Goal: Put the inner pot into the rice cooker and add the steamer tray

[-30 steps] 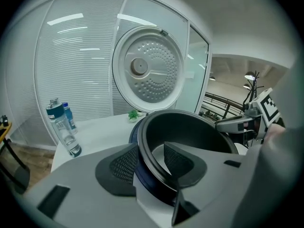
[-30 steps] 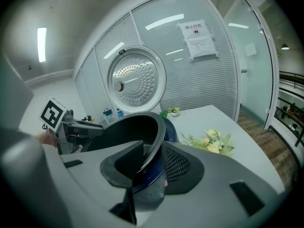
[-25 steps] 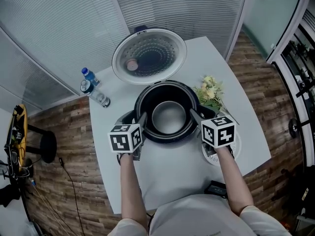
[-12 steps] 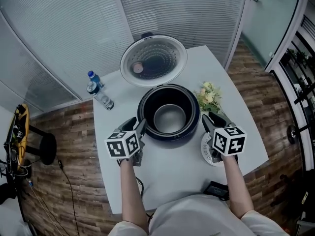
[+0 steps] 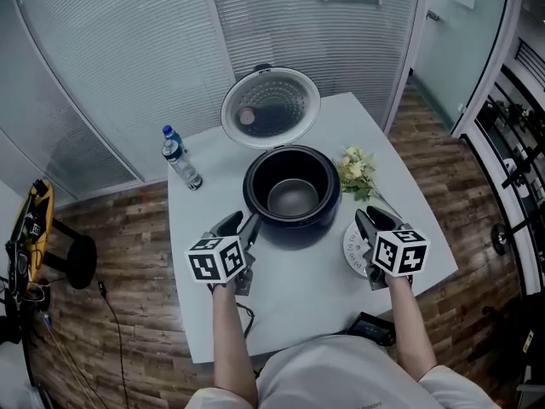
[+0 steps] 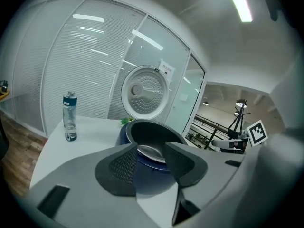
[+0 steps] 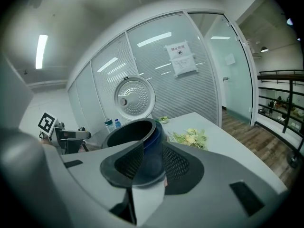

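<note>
Dark blue round rice cooker (image 5: 292, 196) sits mid white table (image 5: 298, 290), mouth open to reach from above. Its raised round white lid (image 5: 271, 107) blocks the far side. Pale flower bunch (image 5: 358, 170) crowds the cooker's right flank. White round tray (image 5: 350, 245) lies near right, partly under right gripper (image 5: 373, 220). Clear plastic bottle, blue cap (image 5: 181, 162), stands far left, well apart. Bare tabletop gives passage between left gripper (image 5: 241, 225) and right gripper, and along the cooker's left flank.
</note>
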